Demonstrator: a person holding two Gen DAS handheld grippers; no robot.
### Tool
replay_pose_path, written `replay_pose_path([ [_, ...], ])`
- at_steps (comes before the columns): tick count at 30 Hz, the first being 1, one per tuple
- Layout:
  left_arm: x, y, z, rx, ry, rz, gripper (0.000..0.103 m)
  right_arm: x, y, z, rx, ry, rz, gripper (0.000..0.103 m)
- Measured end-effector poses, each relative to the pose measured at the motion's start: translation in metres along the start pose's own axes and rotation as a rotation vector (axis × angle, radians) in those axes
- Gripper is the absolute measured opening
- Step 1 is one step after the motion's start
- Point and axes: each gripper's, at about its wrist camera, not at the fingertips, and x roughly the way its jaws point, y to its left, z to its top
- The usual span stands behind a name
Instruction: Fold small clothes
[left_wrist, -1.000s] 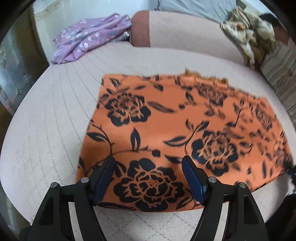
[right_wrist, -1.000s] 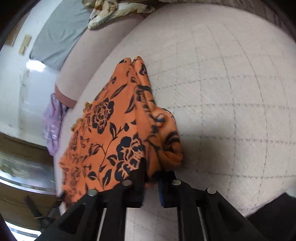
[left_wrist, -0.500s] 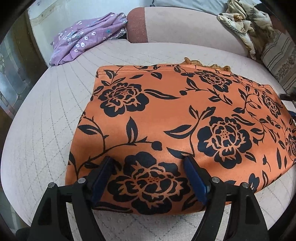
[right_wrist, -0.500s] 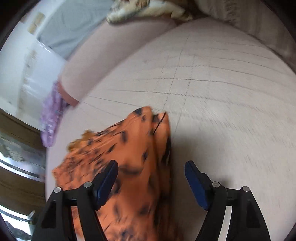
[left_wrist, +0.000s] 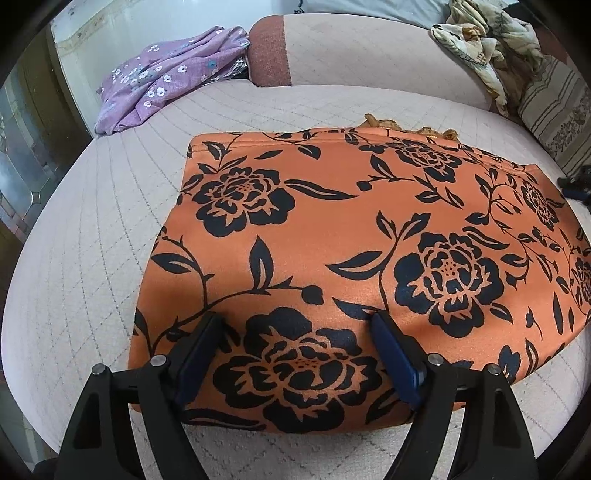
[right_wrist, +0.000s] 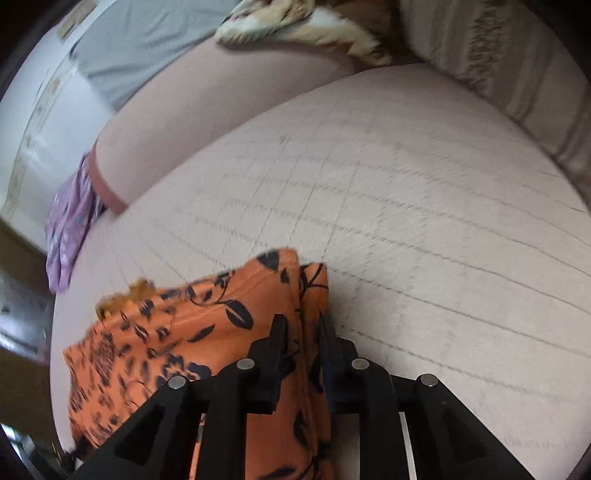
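Two fisheye views, each looking forward and steeply down along a hand-held gripper's two fingers. The left wrist view sits close above the near edge of a quilted bed (left_wrist: 66, 258) and faces its far edge, with the orange flowered cloth (left_wrist: 351, 236) filling the middle. The right wrist view, blurred and tilted, looks from close over the cloth's (right_wrist: 207, 332) right end toward the bed's (right_wrist: 406, 221) far edge. Both views share the cloth, the bed and a purple garment (left_wrist: 162, 85) (right_wrist: 70, 221) at the far left corner.
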Motion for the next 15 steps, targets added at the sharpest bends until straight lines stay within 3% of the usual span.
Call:
replay_pose_path([
  [2, 0.001, 0.000, 0.001, 0.000, 0.007, -0.002, 0.083, -0.024, 0.011, -0.002, -0.025, -0.042, 0.038, 0.023],
  [4, -0.001, 0.001, 0.004, -0.004, 0.024, -0.010, 0.083, -0.039, 0.032, -0.010, -0.075, -0.056, 0.098, 0.031],
  [6, -0.006, 0.004, 0.006, -0.022, 0.034, -0.022, 0.083, -0.042, 0.050, -0.023, -0.121, -0.022, 0.213, 0.078],
  [7, -0.012, 0.006, 0.006, -0.034, 0.025, -0.028, 0.083, -0.035, 0.054, -0.031, -0.127, 0.018, 0.272, 0.078],
  [9, -0.024, 0.011, 0.004, -0.043, -0.002, -0.025, 0.083, -0.008, 0.043, -0.044, -0.101, 0.115, 0.225, 0.075],
  [10, -0.031, 0.014, 0.003, -0.044, -0.013, -0.018, 0.083, 0.009, 0.024, -0.048, -0.044, 0.141, 0.141, 0.067],
  [11, -0.035, 0.017, 0.001, -0.047, -0.019, -0.013, 0.083, 0.011, 0.011, -0.051, 0.025, 0.129, 0.139, 0.048],
  [13, -0.042, 0.025, -0.002, -0.070, -0.028, -0.004, 0.083, -0.012, 0.000, -0.052, 0.156, 0.073, 0.179, 0.059],
  [14, -0.042, 0.028, -0.003, -0.088, -0.024, -0.008, 0.083, -0.022, 0.006, -0.054, 0.149, 0.052, 0.192, 0.074],
  [15, -0.042, 0.030, -0.005, -0.104, -0.021, -0.016, 0.083, -0.035, 0.017, -0.059, 0.113, 0.015, 0.214, 0.079],
])
